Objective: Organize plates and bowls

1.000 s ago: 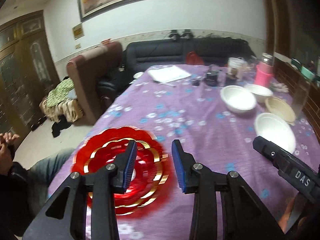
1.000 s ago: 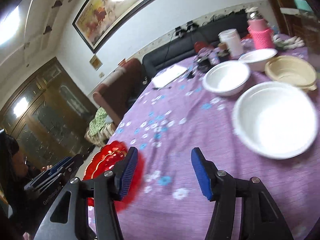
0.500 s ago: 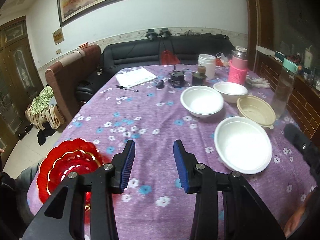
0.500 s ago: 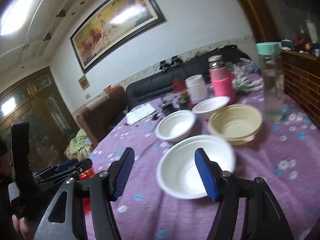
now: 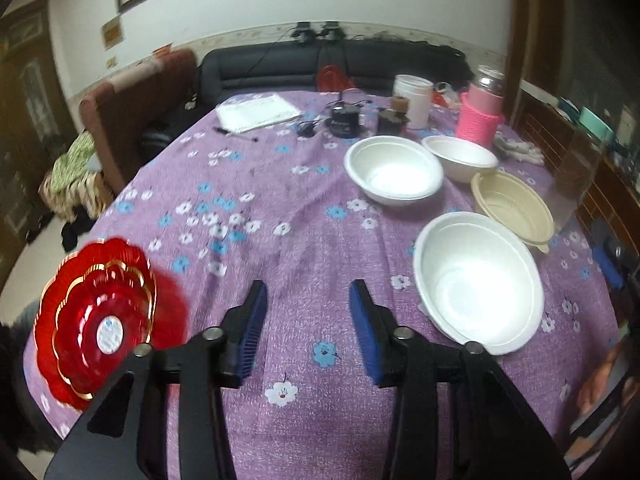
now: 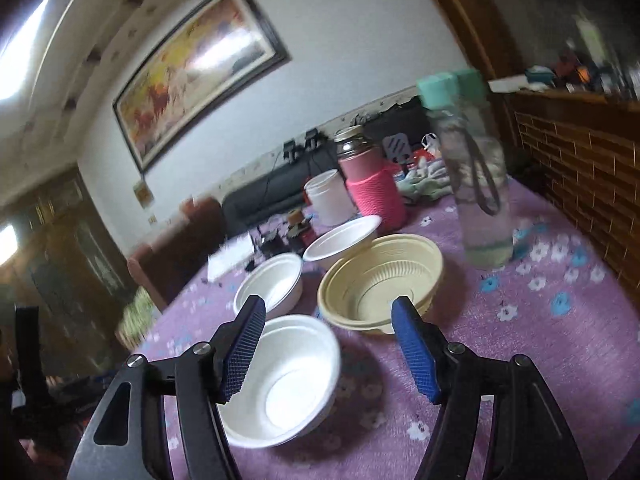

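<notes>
Four bowls sit on the right half of a counter (image 5: 280, 216) covered in a purple flowered cloth. The nearest white bowl (image 6: 280, 376) stands upright, mouth to the ceiling; being round, it has no long axis. Just behind it sits a cream ribbed bowl (image 6: 380, 280), also upright, and beyond those two more white bowls: one (image 6: 272, 284) to the left and one (image 6: 340, 240) further back, close beside each other. None is stacked yet.

A second ago the right gripper (image 6: 328, 350) looked across the counter's left side; it has since swung right and come in over the bowls, so the nearest white bowl now lies under its left finger and the cream bowl just ahead between the fingers. Its jaws are wide apart and hold nothing. This suggests the bowls are about to be gathered.

The left gripper (image 5: 308, 332), likewise apart and empty, has turned away from a red scalloped plate (image 5: 100, 320), which rests near the counter's left front edge, well apart from the bowls.

Further back stand a pink-sleeved flask (image 6: 372, 196), a clear bottle (image 6: 476, 184) and a white tub (image 6: 328, 200).
</notes>
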The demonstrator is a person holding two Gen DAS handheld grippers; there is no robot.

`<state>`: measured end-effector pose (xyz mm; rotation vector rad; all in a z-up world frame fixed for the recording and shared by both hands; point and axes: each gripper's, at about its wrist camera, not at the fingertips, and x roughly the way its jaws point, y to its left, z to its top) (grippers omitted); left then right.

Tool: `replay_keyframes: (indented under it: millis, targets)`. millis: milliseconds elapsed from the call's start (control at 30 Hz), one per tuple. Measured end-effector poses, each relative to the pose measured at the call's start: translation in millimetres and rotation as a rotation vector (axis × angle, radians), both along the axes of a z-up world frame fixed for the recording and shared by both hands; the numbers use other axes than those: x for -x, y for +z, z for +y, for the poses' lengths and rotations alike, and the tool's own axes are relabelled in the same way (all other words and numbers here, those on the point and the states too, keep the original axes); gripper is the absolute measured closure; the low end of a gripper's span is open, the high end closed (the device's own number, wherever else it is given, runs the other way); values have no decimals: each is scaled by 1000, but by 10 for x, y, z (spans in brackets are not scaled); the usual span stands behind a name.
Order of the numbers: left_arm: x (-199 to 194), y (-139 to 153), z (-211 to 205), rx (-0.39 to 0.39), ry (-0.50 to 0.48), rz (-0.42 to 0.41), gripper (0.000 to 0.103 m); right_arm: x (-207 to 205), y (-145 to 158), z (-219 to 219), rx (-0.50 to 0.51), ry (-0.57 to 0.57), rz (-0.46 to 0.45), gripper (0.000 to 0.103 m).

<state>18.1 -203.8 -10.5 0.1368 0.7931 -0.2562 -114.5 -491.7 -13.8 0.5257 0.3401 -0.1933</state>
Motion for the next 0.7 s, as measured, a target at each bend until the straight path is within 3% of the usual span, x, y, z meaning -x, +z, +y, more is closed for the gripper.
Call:
replay_keyframes:
  millis: [33,167,267,700]
  targets:
    - [3,-12,19,14,16,0,47,10,-82,-51,-28,-13,-7,33]
    - [72,-43,22,7,58,-46,47,12,-146,-183,-131,-17,-60,31]
    - [107,-76,-39,-9,65,-44,47,-55,-187,-157,-111,-30,-26,31]
    - [132,-62,-394,-62,102,-36,47,-213,-390,-164,-277,59,49,31]
